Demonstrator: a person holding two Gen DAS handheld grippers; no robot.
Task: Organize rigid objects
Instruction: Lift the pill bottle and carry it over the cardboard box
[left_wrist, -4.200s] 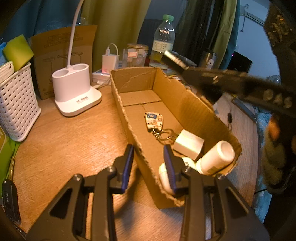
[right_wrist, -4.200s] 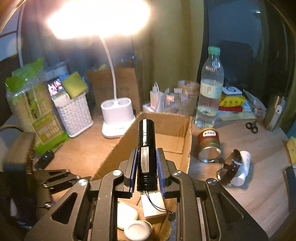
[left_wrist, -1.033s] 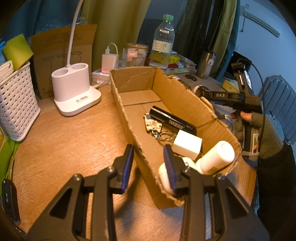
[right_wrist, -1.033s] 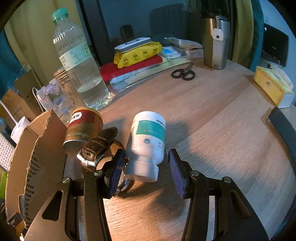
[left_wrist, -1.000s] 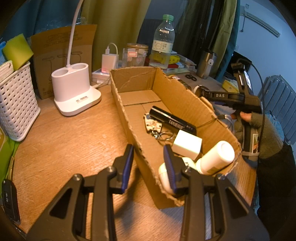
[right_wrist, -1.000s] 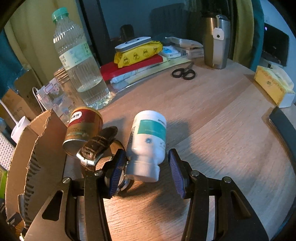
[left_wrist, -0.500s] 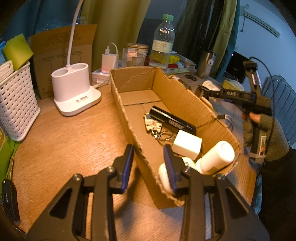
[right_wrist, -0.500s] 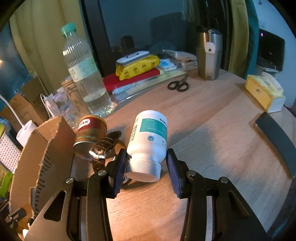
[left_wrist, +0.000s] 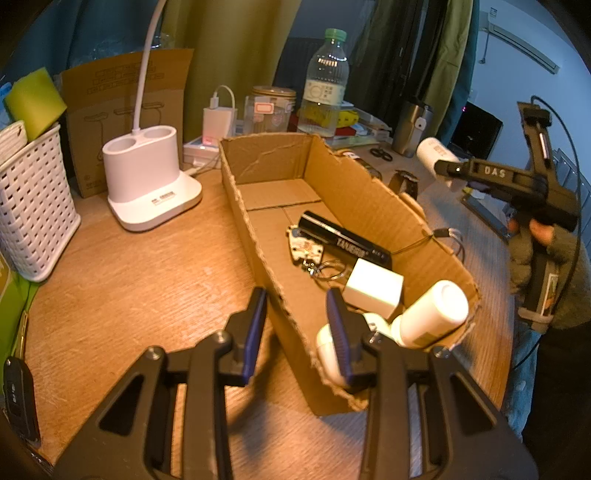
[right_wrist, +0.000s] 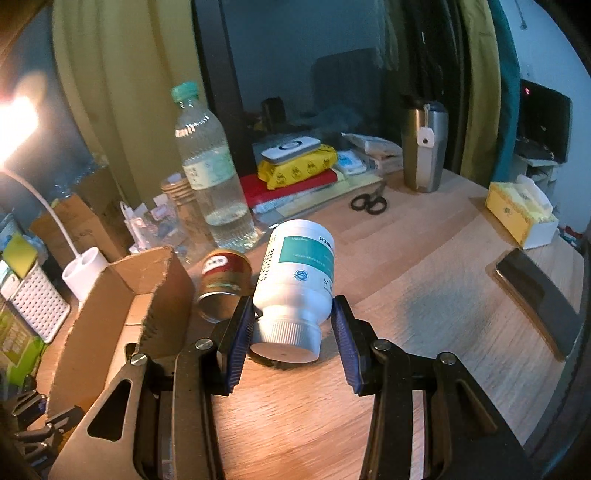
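Note:
My right gripper (right_wrist: 291, 339) is shut on a white pill bottle (right_wrist: 297, 273) with a teal label, held cap-first above the wooden table, to the right of the cardboard box (right_wrist: 122, 295). In the left wrist view the bottle (left_wrist: 436, 157) hangs beyond the box's far right wall (left_wrist: 369, 206). The box holds a black flashlight (left_wrist: 343, 240), a key fob with rings (left_wrist: 306, 251), a white cube (left_wrist: 373, 288) and white bottles (left_wrist: 428, 314). My left gripper (left_wrist: 295, 328) straddles the box's near left wall, jaws apart and gripping nothing.
A brown tin (right_wrist: 223, 284), water bottle (right_wrist: 210, 177), scissors (right_wrist: 369, 201), steel tumbler (right_wrist: 423, 147), yellow tissue box (right_wrist: 521, 214) and dark phone (right_wrist: 535, 291) are on the table. A white lamp base (left_wrist: 147, 184), white basket (left_wrist: 29, 199) and watch (left_wrist: 404, 182) stand around the box.
My right gripper closed on the pill bottle and lifted it off the table, up and toward the box. The left gripper has not moved.

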